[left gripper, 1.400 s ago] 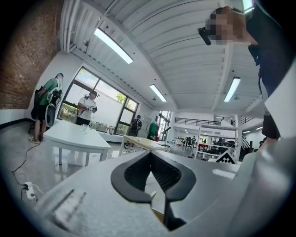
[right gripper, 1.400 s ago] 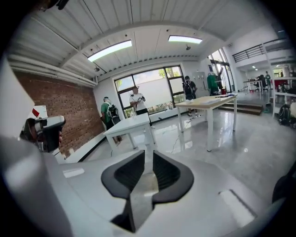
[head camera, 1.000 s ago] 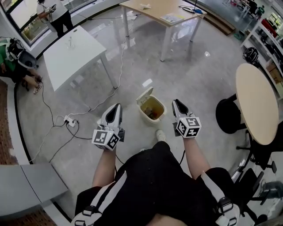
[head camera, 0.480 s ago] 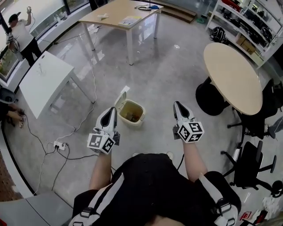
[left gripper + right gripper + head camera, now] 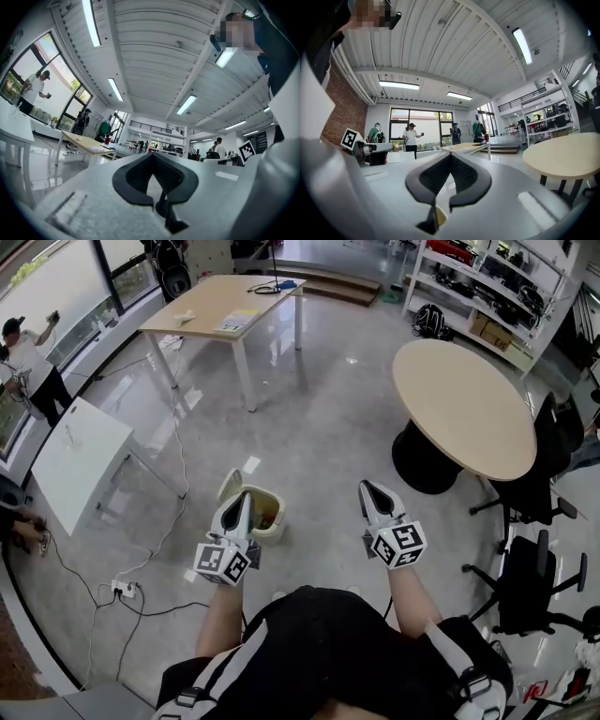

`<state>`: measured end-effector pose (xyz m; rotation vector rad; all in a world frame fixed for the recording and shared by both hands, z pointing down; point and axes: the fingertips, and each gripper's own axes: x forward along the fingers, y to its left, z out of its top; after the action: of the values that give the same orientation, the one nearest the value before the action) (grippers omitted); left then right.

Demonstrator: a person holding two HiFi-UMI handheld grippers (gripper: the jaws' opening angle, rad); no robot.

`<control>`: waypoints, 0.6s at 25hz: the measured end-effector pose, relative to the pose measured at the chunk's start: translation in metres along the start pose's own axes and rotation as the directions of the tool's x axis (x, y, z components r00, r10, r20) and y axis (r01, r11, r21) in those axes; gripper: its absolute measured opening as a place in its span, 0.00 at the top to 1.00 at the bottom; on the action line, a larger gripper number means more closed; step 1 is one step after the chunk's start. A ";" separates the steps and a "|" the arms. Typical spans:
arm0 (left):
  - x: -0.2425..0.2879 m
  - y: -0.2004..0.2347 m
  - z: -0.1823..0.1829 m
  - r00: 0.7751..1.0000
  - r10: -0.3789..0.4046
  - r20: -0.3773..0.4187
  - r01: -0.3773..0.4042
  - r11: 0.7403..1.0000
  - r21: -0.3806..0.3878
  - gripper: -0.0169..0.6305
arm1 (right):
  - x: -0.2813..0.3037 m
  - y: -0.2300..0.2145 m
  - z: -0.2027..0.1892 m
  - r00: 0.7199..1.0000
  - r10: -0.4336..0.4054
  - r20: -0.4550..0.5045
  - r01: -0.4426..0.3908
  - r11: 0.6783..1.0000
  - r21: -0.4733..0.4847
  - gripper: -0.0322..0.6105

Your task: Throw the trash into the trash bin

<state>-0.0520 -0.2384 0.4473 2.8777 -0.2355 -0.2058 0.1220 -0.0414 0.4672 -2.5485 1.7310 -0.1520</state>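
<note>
A small beige trash bin [image 5: 274,517] stands on the grey floor with its lid [image 5: 228,486] flipped open and trash showing inside. In the head view my left gripper [image 5: 245,497] is held level in front of the bin and covers its left part. Its jaws are shut and hold nothing. My right gripper [image 5: 367,487] hovers well to the right of the bin, over bare floor, jaws closed together with nothing between them. In the left gripper view the left gripper [image 5: 151,155] points out into the room, and in the right gripper view the right gripper [image 5: 450,154] does the same.
A round beige table [image 5: 464,409] on a black base stands to the right, with black chairs [image 5: 525,587] nearer. A wooden table [image 5: 220,310] is at the back and a white table [image 5: 75,460] at the left. A power strip [image 5: 122,589] and cables lie on the floor.
The head view has swung right: the bin slid from between the grippers to behind the left one, and the round table came into the middle. Both grippers stay shut and empty.
</note>
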 end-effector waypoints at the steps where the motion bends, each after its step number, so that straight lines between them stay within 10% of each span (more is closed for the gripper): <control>1: 0.005 -0.008 -0.003 1.000 -0.012 -0.006 0.012 1.000 0.003 0.97 | -0.004 -0.007 -0.001 1.000 -0.004 -0.003 0.004 1.000 0.003 0.94; 15: 0.020 -0.046 -0.029 0.999 0.008 -0.035 -0.008 1.000 -0.010 0.97 | -0.031 -0.053 -0.010 1.000 -0.007 -0.016 0.007 0.999 0.041 0.94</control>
<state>-0.0209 -0.1914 0.4607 2.8667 -0.2390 -0.1543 0.1580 0.0071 0.4813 -2.5316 1.7065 -0.2070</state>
